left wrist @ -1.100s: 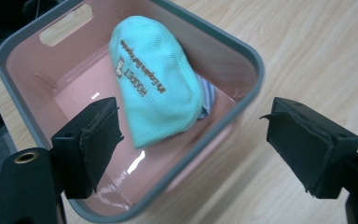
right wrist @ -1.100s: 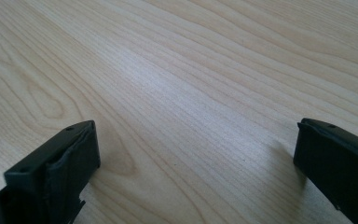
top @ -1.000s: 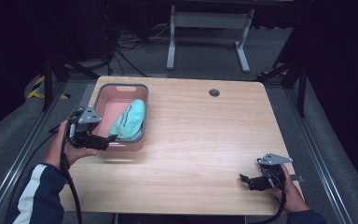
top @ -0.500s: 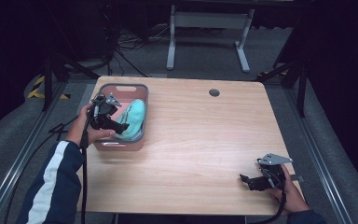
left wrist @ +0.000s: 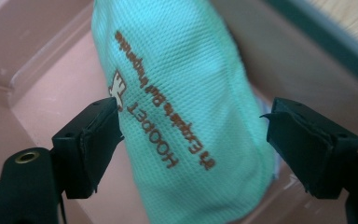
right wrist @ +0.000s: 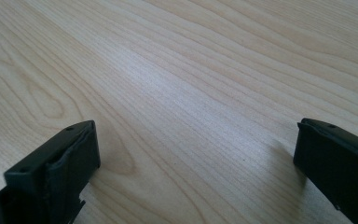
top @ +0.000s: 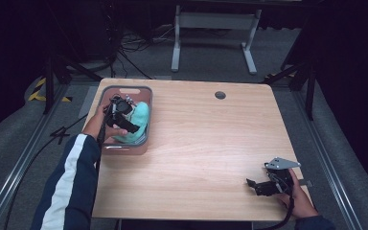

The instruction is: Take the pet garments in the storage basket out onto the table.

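A teal mesh pouch (top: 138,120) with brown print lies in a pink bin with a grey rim (top: 143,91) at the table's left. My left gripper (top: 133,125) reaches down into the bin over the pouch. In the left gripper view the pouch (left wrist: 186,107) fills the gap between the two black jaws of the left gripper (left wrist: 193,126), which stand wide on either side of it without squeezing it. The bin's pink floor (left wrist: 42,93) lies beneath. My right gripper (top: 254,184) rests low near the table's front right corner, open (right wrist: 196,149), with bare wood between its jaws.
The wooden table (top: 211,143) has a round cable hole (top: 220,95) near its back edge. A grey metal stand (top: 211,28) and cables lie on the floor behind. Dark carpet and rails run along both sides.
The left hand has moved from the bin's near left side to the right and down into the bin, bringing its jaws around the teal pouch. The right hand has stayed put.
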Available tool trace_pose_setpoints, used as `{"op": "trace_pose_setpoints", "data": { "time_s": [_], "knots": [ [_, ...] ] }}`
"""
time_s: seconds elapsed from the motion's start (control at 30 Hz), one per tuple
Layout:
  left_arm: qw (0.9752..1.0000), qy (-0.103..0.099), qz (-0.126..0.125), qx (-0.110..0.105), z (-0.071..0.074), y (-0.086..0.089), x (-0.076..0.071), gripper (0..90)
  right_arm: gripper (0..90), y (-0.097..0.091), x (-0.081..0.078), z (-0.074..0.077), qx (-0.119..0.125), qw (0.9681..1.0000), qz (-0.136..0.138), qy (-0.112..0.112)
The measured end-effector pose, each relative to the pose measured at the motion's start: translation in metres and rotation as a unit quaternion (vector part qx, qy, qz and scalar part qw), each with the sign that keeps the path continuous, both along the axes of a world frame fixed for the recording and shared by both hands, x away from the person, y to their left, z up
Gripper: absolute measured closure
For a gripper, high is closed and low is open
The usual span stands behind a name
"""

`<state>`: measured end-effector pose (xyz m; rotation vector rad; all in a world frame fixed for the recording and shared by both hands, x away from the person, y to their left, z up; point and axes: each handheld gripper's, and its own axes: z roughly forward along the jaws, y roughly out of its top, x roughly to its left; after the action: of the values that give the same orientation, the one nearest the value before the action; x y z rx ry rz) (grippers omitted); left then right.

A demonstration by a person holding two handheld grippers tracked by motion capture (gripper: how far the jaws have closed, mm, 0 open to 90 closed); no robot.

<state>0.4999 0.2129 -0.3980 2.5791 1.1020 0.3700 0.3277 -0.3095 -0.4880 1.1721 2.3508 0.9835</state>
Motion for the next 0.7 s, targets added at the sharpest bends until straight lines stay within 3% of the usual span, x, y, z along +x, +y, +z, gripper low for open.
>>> {"op": "trace_pose_setpoints", "data": {
  "time_s": [0.07,0.33,0.53,0.57,0.6,0.7],
  "knots": [
    [0.9998,0.014,0.008,0.012,-0.007,-0.001,0.006,16.7,0.4,0.000,0.000,0.000,0.000,1.0000,0.000,0.000],
    [0.9978,0.055,0.034,0.018,-0.029,0.000,0.023,15.2,0.4,0.000,0.000,0.000,0.000,1.0000,0.000,0.000],
    [0.9942,0.090,0.060,0.001,-0.041,0.005,0.029,15.5,0.4,0.000,0.000,0.000,0.000,1.0000,0.000,0.000],
    [0.9942,0.090,0.060,0.001,-0.041,0.005,0.029,17.4,0.4,0.000,0.000,0.000,0.000,1.0000,0.000,0.000],
    [0.9929,0.105,0.053,-0.012,-0.040,0.006,0.030,23.6,0.4,0.000,0.000,0.000,0.000,1.0000,0.000,0.000],
    [0.9928,0.110,0.046,-0.014,-0.038,0.005,0.030,30.0,0.4,0.000,0.000,0.000,0.000,1.0000,0.000,0.000]
  ]
}}
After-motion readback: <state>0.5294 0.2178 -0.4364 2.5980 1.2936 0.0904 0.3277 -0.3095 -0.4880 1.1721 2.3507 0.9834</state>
